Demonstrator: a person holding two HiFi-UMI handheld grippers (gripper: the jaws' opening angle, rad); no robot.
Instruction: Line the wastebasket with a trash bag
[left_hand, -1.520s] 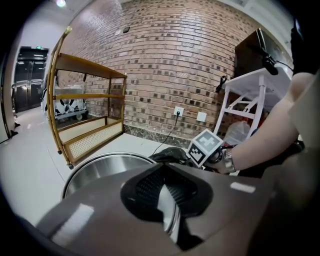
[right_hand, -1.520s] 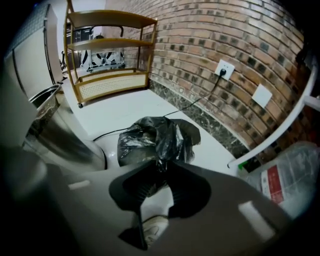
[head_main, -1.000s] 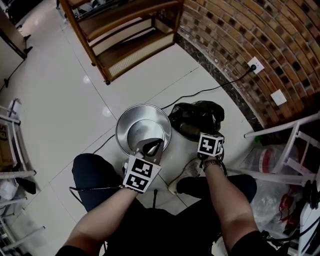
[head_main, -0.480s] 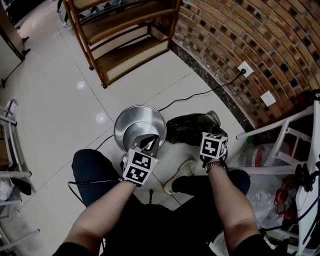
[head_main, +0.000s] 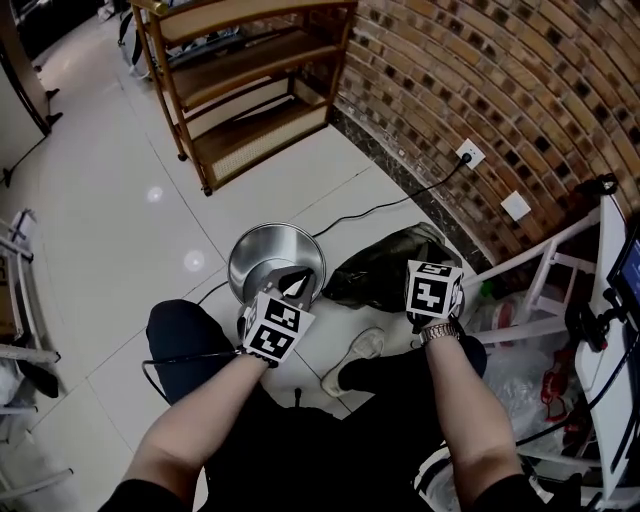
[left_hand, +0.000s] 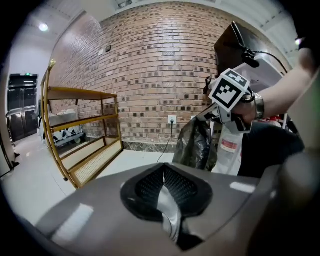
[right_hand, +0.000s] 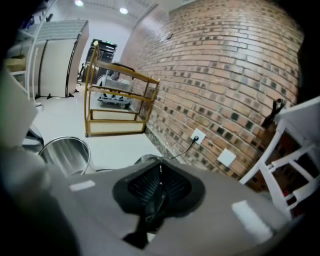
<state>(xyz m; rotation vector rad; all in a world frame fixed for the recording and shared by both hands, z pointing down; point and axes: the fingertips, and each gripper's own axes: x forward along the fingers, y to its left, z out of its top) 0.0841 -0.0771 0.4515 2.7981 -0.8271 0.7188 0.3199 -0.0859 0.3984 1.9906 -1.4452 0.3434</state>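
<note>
A shiny metal wastebasket (head_main: 272, 262) stands on the white tile floor in front of my knees. My left gripper (head_main: 291, 287) is shut on its near rim, and the silver rim strip (left_hand: 169, 212) shows pinched between the pads. My right gripper (head_main: 420, 258) is shut on the black trash bag (head_main: 378, 270), which hangs crumpled from it just right of the basket. In the left gripper view the bag (left_hand: 196, 144) dangles below the right gripper (left_hand: 204, 116). Black film (right_hand: 156, 199) sits between the right pads, and the wastebasket (right_hand: 65, 155) lies to their left.
A wooden shelf rack (head_main: 250, 90) stands beyond the basket. A brick wall (head_main: 500, 80) with an outlet (head_main: 468, 155) and a black cord (head_main: 390, 200) runs along the right. A white frame (head_main: 540, 290) and plastic bags (head_main: 535, 385) crowd the right side. My shoe (head_main: 355, 355) is near the basket.
The right gripper has risen with the black bag, pulling it up off the floor into a hanging bundle. The left gripper stays clamped on the basket rim, slightly higher.
</note>
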